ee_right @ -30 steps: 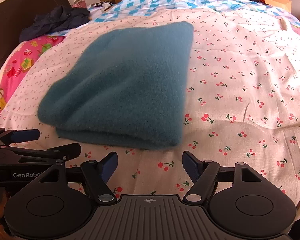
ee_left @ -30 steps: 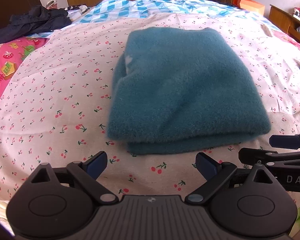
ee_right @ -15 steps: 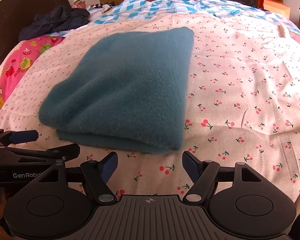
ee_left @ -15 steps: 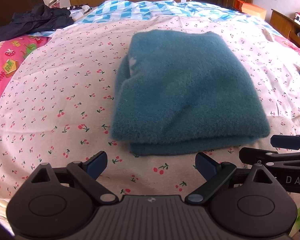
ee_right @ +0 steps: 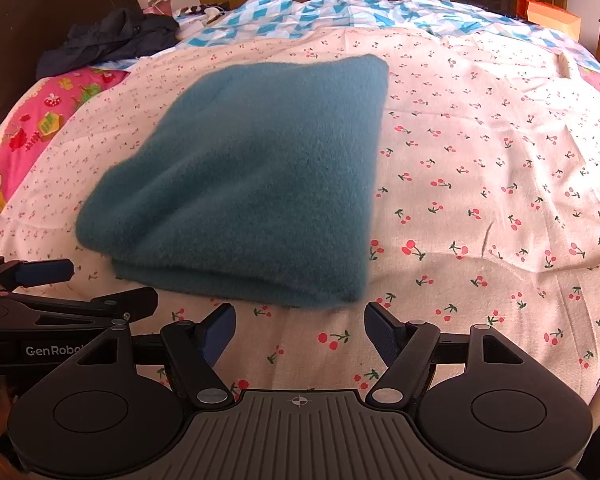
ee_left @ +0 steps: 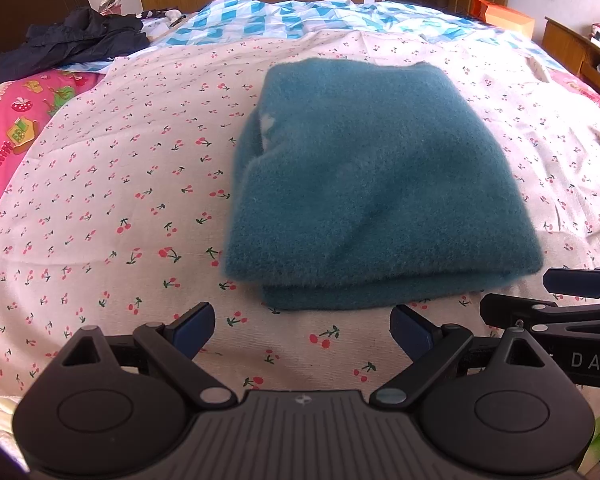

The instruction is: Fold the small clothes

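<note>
Garment: we see a teal fleece garment (ee_left: 376,184) (ee_right: 252,184) folded into a thick rectangle, lying flat on the cherry-print sheet (ee_left: 120,200) (ee_right: 480,160).
Long axis: we read it running away from both cameras toward the far side of the bed; the short folded edge, in stacked layers, faces our grippers.
Left gripper (ee_left: 302,330): fingers spread apart, empty, just short of the near edge, not touching it.
Right gripper (ee_right: 300,330): fingers likewise apart, empty, by the garment's near right corner.
Background: we note dark clothes (ee_left: 76,36) heaped at the far left.
</note>
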Action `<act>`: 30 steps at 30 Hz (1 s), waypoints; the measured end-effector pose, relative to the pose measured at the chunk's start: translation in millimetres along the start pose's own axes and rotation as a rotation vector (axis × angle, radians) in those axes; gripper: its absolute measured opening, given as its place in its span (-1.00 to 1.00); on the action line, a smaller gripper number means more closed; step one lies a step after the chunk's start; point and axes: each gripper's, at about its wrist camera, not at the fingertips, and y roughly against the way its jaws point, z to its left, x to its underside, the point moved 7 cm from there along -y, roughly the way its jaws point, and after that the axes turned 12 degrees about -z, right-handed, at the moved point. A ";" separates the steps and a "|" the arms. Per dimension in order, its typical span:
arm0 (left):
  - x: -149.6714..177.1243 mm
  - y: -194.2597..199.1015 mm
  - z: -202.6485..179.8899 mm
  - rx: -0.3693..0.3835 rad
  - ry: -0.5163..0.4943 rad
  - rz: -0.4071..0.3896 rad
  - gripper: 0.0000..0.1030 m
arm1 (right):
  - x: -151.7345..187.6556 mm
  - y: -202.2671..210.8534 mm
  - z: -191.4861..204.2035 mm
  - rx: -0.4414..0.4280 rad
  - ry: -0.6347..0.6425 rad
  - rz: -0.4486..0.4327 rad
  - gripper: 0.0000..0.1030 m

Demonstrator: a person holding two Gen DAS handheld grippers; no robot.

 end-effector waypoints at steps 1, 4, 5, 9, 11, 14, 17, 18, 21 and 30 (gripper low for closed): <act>0.0 0.1 0.0 0.000 -0.001 0.000 0.91 | 0.0 0.0 0.0 0.000 0.000 0.000 0.41; 0.4 -0.4 -0.2 0.001 0.001 0.002 0.91 | -0.1 0.0 0.0 0.000 -0.001 0.000 0.41; 0.5 -0.4 -0.2 0.002 0.001 0.002 0.91 | 0.0 0.0 0.1 0.000 -0.001 0.001 0.41; 1.0 -0.9 -0.4 0.003 0.002 0.003 0.91 | 0.3 0.0 0.1 0.001 0.000 0.001 0.41; 1.2 -1.0 -0.5 0.002 0.000 0.005 0.91 | 0.7 -0.5 0.0 0.001 0.000 0.003 0.41; 1.5 -1.6 -1.1 0.000 -0.002 0.007 0.91 | 1.4 -1.4 0.0 0.002 -0.001 0.007 0.41; 1.4 -1.7 -1.2 0.000 -0.001 0.006 0.91 | 1.3 -1.4 0.0 0.002 0.000 0.007 0.41; 1.2 -1.7 -1.2 0.000 0.000 0.007 0.91 | 1.3 -1.4 0.1 0.002 0.000 0.007 0.41; 1.1 -1.6 -1.3 0.001 0.001 0.007 0.91 | 1.6 -1.0 0.4 0.003 0.000 0.005 0.41; 1.2 -1.2 -0.4 0.000 0.003 0.008 0.91 | 2.6 -0.5 1.5 -0.001 0.001 0.006 0.41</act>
